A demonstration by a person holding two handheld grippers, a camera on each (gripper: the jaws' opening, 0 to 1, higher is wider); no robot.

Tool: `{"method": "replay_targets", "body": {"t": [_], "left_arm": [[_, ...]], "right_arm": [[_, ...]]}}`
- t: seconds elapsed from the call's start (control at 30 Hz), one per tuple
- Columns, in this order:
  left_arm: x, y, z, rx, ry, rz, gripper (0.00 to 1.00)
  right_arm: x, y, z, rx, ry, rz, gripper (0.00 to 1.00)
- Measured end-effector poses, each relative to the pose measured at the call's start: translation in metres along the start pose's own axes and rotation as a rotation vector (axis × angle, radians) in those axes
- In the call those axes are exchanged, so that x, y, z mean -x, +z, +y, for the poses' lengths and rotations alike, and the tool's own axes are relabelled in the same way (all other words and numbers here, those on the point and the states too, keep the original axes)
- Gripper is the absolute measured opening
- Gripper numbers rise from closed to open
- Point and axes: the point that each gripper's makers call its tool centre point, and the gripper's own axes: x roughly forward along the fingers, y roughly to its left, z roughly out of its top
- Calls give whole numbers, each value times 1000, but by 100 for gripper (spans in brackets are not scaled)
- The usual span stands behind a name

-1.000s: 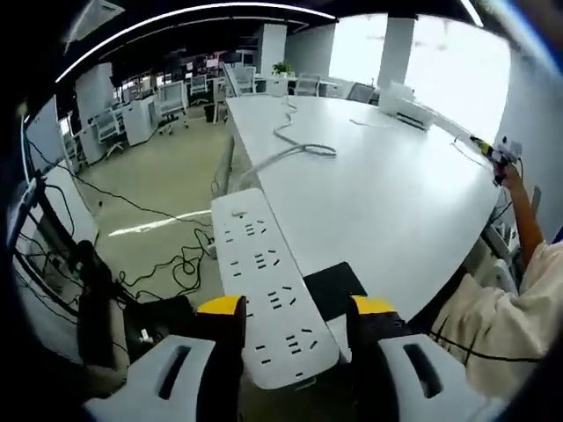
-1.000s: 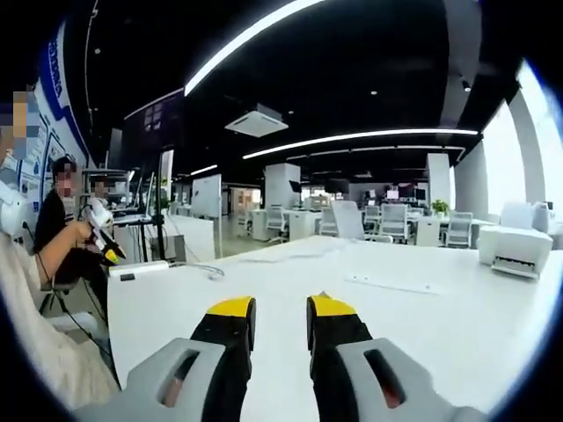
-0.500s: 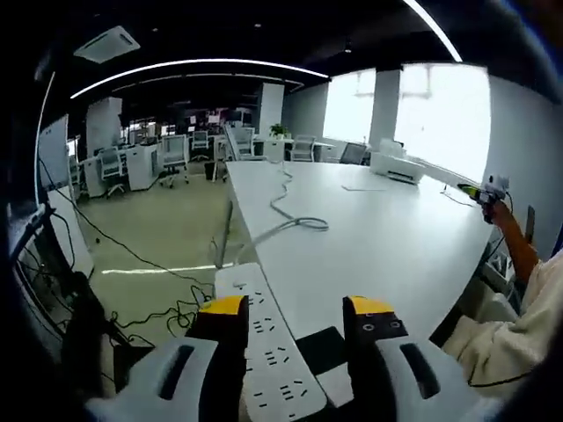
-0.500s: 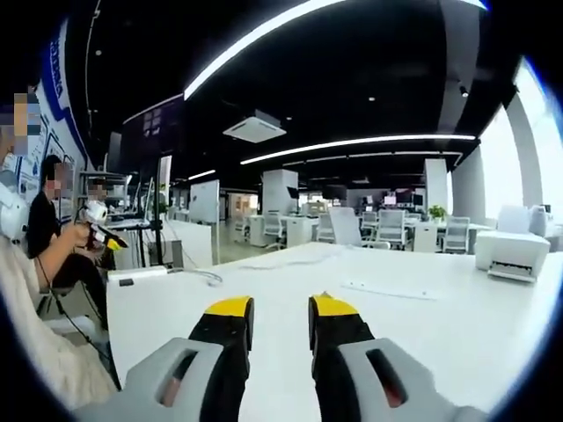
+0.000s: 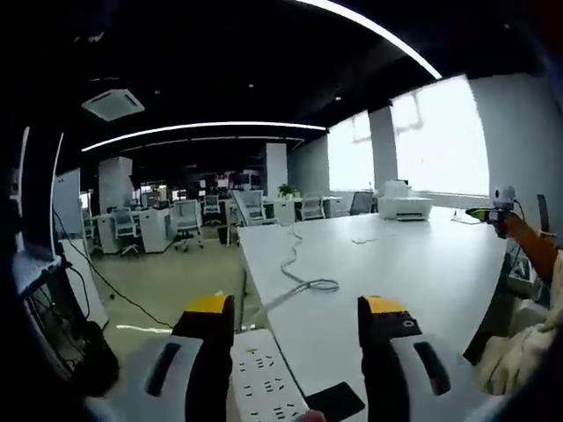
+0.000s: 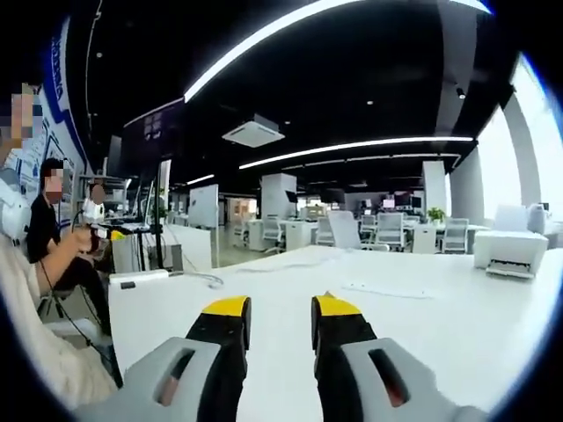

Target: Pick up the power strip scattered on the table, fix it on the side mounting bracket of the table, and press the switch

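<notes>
The white power strip (image 5: 262,387) lies along the near edge of the white table (image 5: 413,272), low in the left gripper view. A black bracket piece (image 5: 335,402) sits just right of it. My left gripper (image 5: 296,338) is open, its yellow-tipped jaws wide apart above the strip's end and not touching it. The strip's grey cable (image 5: 299,283) curls across the tabletop behind. In the right gripper view, my right gripper (image 6: 280,321) hovers over the table (image 6: 440,316) with a narrow gap between its jaws and nothing in it.
A white printer (image 5: 403,207) stands at the table's far side, also printer (image 6: 506,249). A person's arm (image 5: 530,251) reaches in at the right. Seated people (image 6: 60,255) work at the left. Cables (image 5: 84,290) trail over the floor; office chairs (image 5: 180,224) stand beyond.
The left gripper view has tilted up and drawn back, so the power strip has slid to the bottom of the picture. Its jaws stand slightly wider. The right gripper has barely moved.
</notes>
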Motion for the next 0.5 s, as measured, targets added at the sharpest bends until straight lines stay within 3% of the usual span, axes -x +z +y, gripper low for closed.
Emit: {"method": "replay_targets", "body": {"t": [0.07, 0.5], "left_arm": [[-1, 8, -1, 24, -1, -52, 64], [-6, 32, -8, -12, 76, -162, 64]], "right_arm": [[3, 2, -4, 6, -27, -17, 24], [26, 12, -25, 21, -167, -105, 27]]}}
